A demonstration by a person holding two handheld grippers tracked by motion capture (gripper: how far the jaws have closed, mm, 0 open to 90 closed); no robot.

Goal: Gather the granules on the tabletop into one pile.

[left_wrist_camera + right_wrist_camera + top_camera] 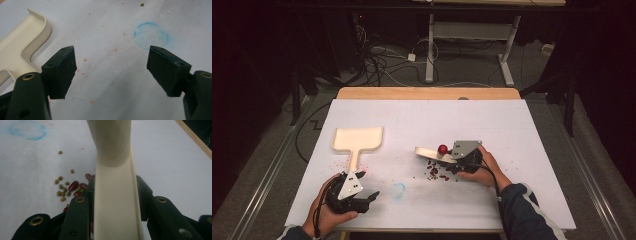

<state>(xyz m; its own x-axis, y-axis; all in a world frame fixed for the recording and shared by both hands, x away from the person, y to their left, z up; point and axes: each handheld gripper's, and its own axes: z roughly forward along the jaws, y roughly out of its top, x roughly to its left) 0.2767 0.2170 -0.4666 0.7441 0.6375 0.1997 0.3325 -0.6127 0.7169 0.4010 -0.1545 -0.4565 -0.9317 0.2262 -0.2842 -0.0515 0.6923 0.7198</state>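
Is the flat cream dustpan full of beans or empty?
Empty. The dustpan lies flat with a bare tray; the beans sit scattered on the table beside the right gripper.

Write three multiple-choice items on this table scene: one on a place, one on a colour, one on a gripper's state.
1. Where does the dustpan lie?
A. ahead of the left gripper
B. on the floor
C. between the right gripper's jaws

2. What colour is the ring drawn on the table sheet?
A. black
B. blue
C. yellow

3. How do the right gripper's jaws stand?
A. wide apart and bare
B. shut on a red cloth
C. shut on the cream handle

Key: 1 A, in the high view it rests on the sheet just beyond the left gripper. 2 B, the ring is pale blue. 3 C, the right gripper clamps the cream handle, with beans scattered beside it.
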